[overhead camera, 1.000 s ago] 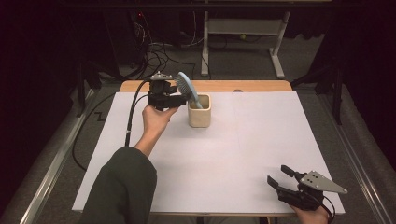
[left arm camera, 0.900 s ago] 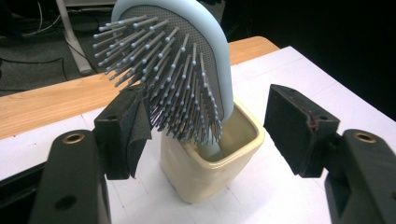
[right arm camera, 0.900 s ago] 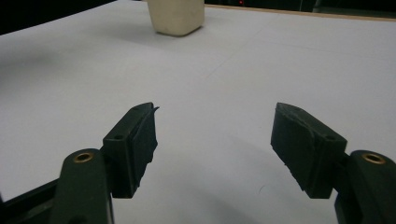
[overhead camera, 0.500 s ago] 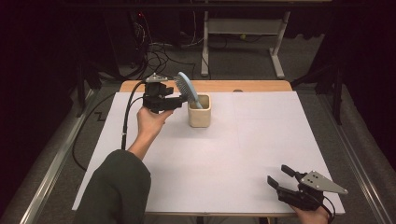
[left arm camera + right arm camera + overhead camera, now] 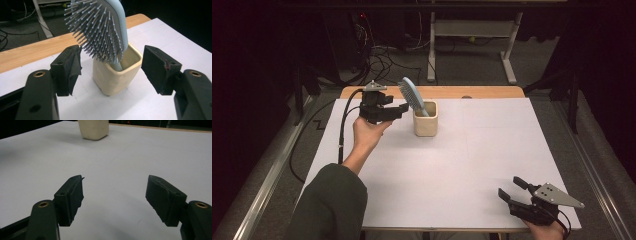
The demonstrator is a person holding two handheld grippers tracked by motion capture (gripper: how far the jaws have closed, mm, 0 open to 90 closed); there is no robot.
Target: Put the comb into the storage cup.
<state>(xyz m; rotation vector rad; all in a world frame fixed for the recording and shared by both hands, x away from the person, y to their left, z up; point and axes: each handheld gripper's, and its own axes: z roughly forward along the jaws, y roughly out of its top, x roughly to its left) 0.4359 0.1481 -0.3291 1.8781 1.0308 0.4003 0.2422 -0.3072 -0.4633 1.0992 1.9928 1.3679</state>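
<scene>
A light blue hairbrush (image 5: 411,96) stands handle-down in a cream square cup (image 5: 425,119) at the back of the white table, its bristled head leaning left. My left gripper (image 5: 398,109) is open just left of the cup, a little short of the brush. In the left gripper view the bristles (image 5: 100,32) and cup (image 5: 117,75) sit between and beyond the open jaws, with nothing held. My right gripper (image 5: 511,191) rests open at the front right corner, with nothing between its jaws. The cup (image 5: 93,129) appears far off in the right gripper view.
The white sheet (image 5: 472,165) covers a wooden table whose back edge (image 5: 482,92) shows bare wood. A black cable (image 5: 343,125) trails from the left gripper. Beyond the table are a desk frame (image 5: 472,35) and floor cables (image 5: 382,55).
The left gripper has drawn back slightly to the left, away from the hairbrush, which stays in the cup. The right gripper has not moved.
</scene>
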